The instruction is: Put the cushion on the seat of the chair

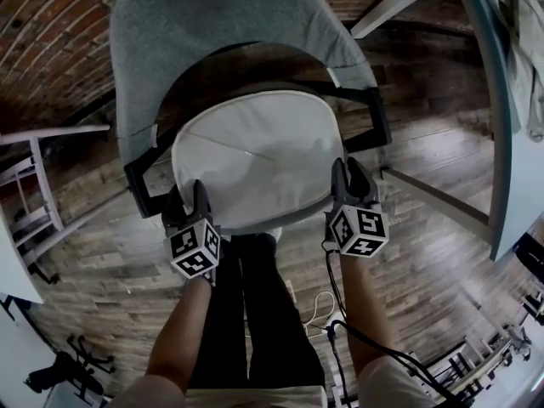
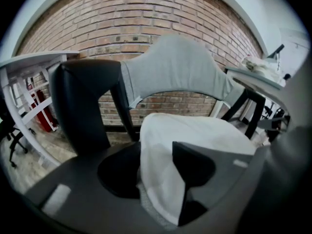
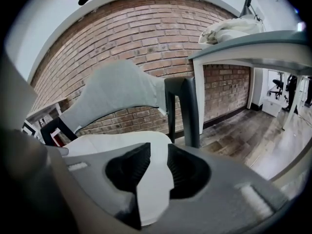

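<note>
Cushion (image 1: 255, 155) lies flat on the chair (image 1: 212, 32) seat, filling it to the front edge. Left gripper (image 1: 188, 197) and right gripper (image 1: 348, 177) both released, jaws apart around that front edge. Only the head view shows the person's legs (image 1: 255, 313).

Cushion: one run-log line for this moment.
cushion: on chair seat | left gripper: open, front edge between jaws | right gripper: open, front edge between jaws
</note>
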### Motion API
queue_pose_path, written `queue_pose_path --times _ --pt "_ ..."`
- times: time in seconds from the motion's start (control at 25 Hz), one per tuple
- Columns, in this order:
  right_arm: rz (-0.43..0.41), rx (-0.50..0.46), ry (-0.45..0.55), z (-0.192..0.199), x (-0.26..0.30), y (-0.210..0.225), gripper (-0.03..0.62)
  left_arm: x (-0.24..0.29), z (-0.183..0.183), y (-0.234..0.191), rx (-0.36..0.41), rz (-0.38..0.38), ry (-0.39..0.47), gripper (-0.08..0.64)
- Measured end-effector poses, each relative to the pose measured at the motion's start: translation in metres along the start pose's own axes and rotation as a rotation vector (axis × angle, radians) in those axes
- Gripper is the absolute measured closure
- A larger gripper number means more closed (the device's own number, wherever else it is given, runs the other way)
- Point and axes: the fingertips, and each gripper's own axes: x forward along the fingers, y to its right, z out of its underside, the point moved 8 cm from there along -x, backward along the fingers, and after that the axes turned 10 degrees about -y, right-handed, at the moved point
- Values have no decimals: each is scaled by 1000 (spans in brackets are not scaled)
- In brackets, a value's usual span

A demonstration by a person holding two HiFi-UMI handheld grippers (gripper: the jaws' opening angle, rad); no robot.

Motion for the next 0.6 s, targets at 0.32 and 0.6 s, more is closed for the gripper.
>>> queue_pose_path --times 0.32,0.6 --pt "-34 58 18 -7 -42 -22 485 -30 -11 -1 33 55 -2 388" --pt "-92 80 61 -30 -99 -65 491 -87 -44 10 127 192 10 390"
